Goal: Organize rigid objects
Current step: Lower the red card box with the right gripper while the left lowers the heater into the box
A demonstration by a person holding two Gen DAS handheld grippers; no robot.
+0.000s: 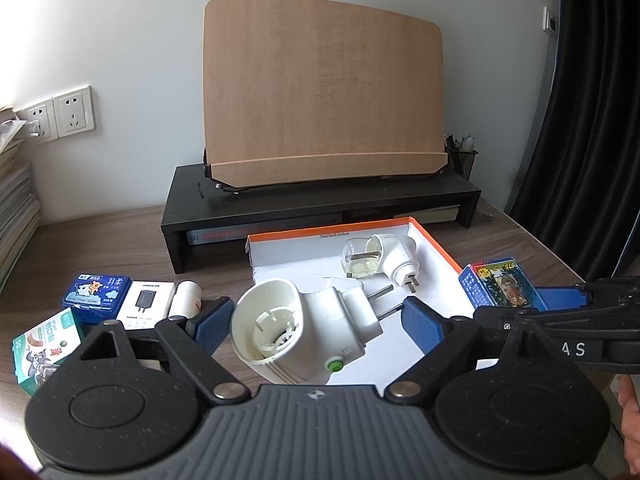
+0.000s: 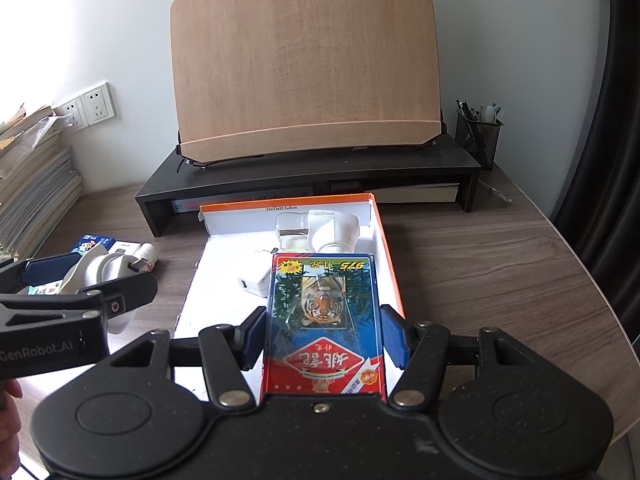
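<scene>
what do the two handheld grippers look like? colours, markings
Both match: black plastic bodies with round discs, silver pivot pins and triangular cut-outs in the linkage bars. Left gripper and right gripper have blue ribbed pads. White "GenRobot.AI" lettering runs along the left one's side. No cables or sleeves visible.

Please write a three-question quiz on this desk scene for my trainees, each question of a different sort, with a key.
1. True or false: the right tool grips the tiger-print card box.
2. What sits between the pads of the left tool?
A. a white plug-in device
B. a small white bottle
C. a blue tissue pack
3. Fill in: the second plug-in device, the one with a clear bottle, lies inside the orange-rimmed ____.

Key: 1 true; 2 A; 3 tray.
</scene>
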